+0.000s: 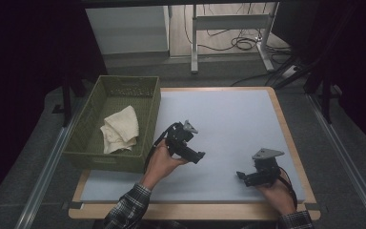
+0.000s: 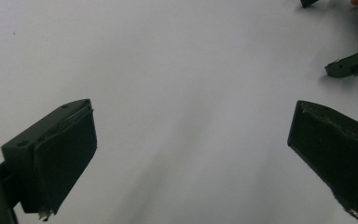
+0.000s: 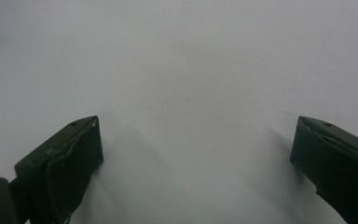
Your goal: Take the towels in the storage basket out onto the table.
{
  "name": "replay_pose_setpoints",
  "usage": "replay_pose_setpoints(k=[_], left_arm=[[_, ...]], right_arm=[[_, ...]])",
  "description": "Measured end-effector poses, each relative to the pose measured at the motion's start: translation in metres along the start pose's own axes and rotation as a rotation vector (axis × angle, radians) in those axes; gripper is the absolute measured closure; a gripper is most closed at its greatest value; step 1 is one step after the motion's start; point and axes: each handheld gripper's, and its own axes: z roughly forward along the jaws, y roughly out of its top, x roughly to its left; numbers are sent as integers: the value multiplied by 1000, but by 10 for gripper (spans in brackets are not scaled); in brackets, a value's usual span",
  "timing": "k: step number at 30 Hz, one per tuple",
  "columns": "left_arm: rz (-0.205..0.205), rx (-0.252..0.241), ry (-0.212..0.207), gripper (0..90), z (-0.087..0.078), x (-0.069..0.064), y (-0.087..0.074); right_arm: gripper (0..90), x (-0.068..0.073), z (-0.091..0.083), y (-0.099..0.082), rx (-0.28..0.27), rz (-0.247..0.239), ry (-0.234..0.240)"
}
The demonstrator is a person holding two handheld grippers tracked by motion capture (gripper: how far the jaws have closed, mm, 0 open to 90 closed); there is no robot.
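A cream folded towel [image 1: 120,129] lies inside the olive-green mesh basket [image 1: 86,158] at the table's left. My left gripper [image 1: 201,156] hovers over the pale blue mat [image 1: 228,119] just right of the basket; in the left gripper view [image 2: 191,154] its jaws stand wide apart with bare mat between them. My right gripper [image 1: 239,175] is low near the front right of the mat, pointing left. Its jaws [image 3: 196,158] are spread wide over bare mat too. A jaw tip of the right gripper [image 2: 352,65] shows at the upper right of the left gripper view.
The mat covers a wooden table [image 1: 293,143] whose rim shows along the right and front. Beyond the far edge stand a white desk frame [image 1: 228,24] and loose cables [image 1: 240,43] on the floor. Dark curtains flank both sides.
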Motion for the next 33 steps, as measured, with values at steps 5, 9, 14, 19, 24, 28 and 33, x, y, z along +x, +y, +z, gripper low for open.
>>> replay_pose_setpoints(k=[5, 9, 14, 19, 24, 28, 33], left_arm=[[-2, 8, -4, 9, -4, 8, 7], [-5, 23, 1, 5, -8, 17, 13], [-2, 29, 29, 0, -18, 29, 21], [-1, 48, 59, 0, -28, 43, 27], [-16, 50, 78, 0, -34, 54, 30], [-25, 58, 103, 0, -39, 65, 30], [-55, 50, 124, 0, -44, 77, 28]], right_arm=[[22, 0, 0, 0, 0, -1, 0], [22, 0, 0, 0, -1, -2, 0], [22, 0, 0, 0, -3, 0, 0], [22, 0, 0, 0, -2, 0, 0], [22, 0, 0, 0, -2, 0, 1], [22, 0, 0, 0, -2, 1, 1], [22, 0, 0, 0, -3, 1, 1]])
